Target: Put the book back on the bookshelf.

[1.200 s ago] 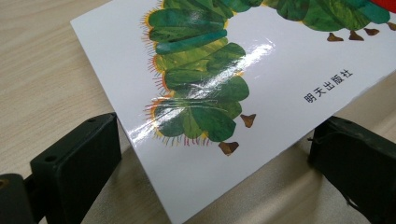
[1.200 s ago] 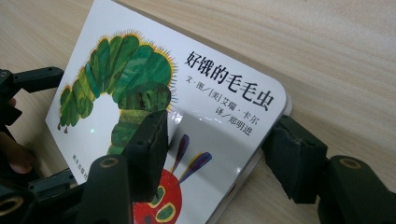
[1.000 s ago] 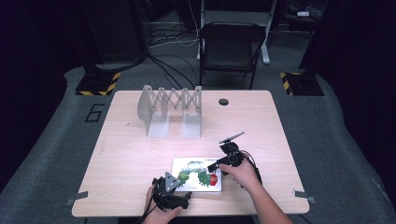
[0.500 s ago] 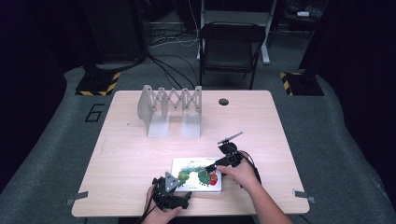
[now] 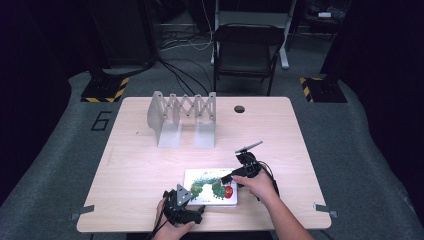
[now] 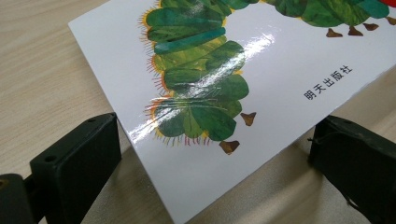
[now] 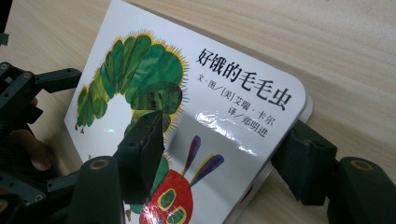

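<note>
At the near edge of a pale wooden table [image 5: 150,165], seen from the high view, a white picture book [image 5: 210,186] with a green caterpillar on its cover lies flat between two hand-held grippers. The left gripper [image 5: 186,205] sits at the book's near left corner; the right gripper [image 5: 231,176] reaches over its right end. A grey folding rack [image 5: 182,117] stands well apart, farther back, with a dark chair [image 5: 247,52] beyond the table.

In the left gripper view, the book's [image 6: 243,84] corner lies between the black jaws, which stand apart on either side of it, off the cover.

In the right gripper view, one jaw rests above the cover [image 7: 187,116] and the other beside the book's edge; having just been closing, the jaws are apart, and whether they pinch it cannot be told. The left gripper [image 7: 28,121] shows beyond.
</note>
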`<state>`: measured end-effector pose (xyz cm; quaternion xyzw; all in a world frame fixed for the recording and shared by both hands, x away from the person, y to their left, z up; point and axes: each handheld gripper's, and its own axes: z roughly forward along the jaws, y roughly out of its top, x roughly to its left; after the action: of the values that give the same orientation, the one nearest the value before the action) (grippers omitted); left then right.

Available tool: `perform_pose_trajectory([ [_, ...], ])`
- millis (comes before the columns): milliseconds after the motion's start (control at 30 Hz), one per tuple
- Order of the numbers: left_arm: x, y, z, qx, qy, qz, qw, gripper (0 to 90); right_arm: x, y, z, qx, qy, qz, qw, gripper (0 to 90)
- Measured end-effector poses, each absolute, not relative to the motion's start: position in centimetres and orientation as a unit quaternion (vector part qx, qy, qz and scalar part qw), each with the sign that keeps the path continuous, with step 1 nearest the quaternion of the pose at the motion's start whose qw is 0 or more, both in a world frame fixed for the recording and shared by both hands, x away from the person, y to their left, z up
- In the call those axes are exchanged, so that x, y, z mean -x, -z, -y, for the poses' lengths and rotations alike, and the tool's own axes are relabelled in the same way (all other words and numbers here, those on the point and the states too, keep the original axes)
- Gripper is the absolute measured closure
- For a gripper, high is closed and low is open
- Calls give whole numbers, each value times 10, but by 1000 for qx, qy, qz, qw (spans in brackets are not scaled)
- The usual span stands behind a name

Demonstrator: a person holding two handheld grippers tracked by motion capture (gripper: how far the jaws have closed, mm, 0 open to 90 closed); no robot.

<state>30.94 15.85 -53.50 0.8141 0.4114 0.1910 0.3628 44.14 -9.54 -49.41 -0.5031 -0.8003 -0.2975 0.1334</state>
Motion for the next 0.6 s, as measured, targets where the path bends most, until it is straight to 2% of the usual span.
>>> perform_pose_trajectory([
  [600, -308, 536, -158, -811, -195, -414, 365, 24, -443, 496, 98, 507, 304, 794, 140, 373],
])
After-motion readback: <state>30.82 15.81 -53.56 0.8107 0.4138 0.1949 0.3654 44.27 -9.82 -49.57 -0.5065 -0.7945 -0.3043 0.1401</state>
